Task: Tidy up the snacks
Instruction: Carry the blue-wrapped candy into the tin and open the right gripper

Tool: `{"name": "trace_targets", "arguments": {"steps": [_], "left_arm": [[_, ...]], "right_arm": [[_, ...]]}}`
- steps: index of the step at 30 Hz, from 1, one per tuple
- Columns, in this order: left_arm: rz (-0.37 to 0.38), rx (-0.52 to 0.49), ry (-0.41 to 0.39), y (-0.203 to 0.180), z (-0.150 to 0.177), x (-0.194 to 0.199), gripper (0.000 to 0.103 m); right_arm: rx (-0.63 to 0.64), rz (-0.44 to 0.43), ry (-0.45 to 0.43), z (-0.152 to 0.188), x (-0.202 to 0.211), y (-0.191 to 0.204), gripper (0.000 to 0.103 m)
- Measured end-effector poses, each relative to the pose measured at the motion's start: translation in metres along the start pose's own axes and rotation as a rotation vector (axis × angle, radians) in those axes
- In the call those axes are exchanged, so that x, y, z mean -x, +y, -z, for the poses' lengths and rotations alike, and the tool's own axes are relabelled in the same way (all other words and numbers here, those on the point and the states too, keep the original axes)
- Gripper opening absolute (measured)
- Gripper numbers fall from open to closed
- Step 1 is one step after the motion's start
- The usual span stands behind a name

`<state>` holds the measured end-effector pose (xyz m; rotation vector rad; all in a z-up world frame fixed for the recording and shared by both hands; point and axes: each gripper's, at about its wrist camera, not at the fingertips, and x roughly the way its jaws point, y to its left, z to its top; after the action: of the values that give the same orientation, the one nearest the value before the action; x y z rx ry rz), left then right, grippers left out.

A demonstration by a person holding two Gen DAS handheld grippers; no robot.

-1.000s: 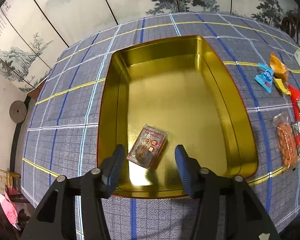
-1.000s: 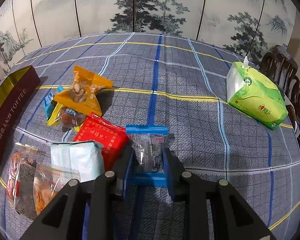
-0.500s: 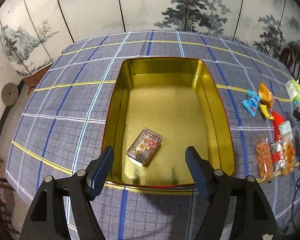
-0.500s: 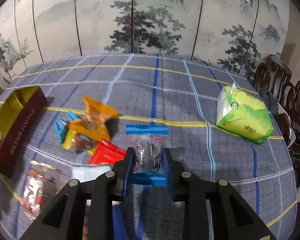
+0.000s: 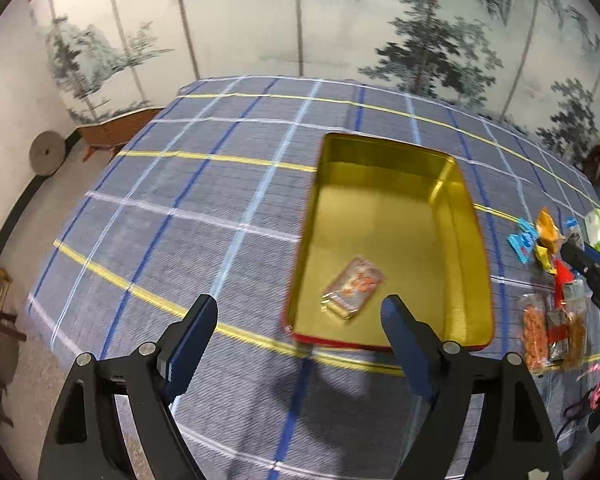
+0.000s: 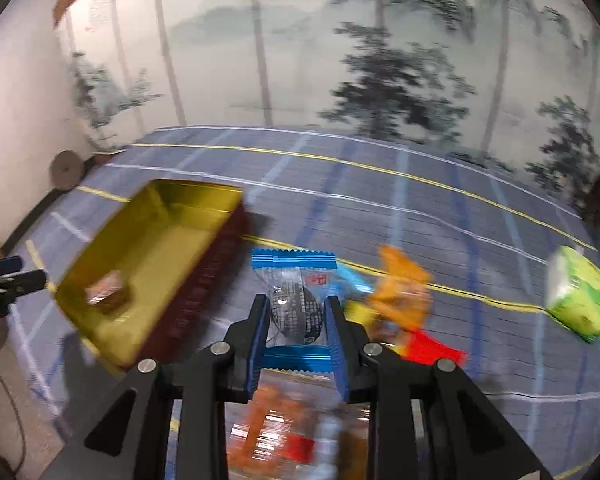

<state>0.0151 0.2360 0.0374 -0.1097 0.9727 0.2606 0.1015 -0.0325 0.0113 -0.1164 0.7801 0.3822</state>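
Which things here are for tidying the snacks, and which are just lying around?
For the job:
- gold tin
- brown packet already in it
- blue-edged candy held by the right gripper
- snack pile
- left gripper, open

Just lying about:
- green tissue pack
- checked tablecloth

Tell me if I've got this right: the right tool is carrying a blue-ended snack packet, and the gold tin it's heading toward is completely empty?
Not quite. The gold tin is not empty: one small wrapped snack already lies in it, as the left wrist view shows. The rest holds: the right tool is shut on the blue-ended snack packet.
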Motion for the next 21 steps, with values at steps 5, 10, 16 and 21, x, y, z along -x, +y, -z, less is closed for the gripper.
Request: {"name": "trace_targets", "arguments": {"steps": [5,10,16,21], "left_arm": [[-0.016,0.054,0.020,0.023,0.011,0.000,0.081],[-0.042,0.097,0.039,0.045,0.022,-0.001,0.081],[-0.073,0.151,0.059,0.071,0.033,-0.004,0.081],[-0.081,0.183,0.076,0.085,0.038,-0.007,0.081]], "right_arm": [[0.065,-0.080,0.016,-0.006,-0.012,0.053,0.028],[0.135,-0.131,0.040,-0.004,-0.020,0.095,0.028],[0.196,-0.151,0.078,-0.001,-0.033,0.125,0.028],[0.221,-0.153,0.107,0.001,-0.042,0.134,0.028]]}}
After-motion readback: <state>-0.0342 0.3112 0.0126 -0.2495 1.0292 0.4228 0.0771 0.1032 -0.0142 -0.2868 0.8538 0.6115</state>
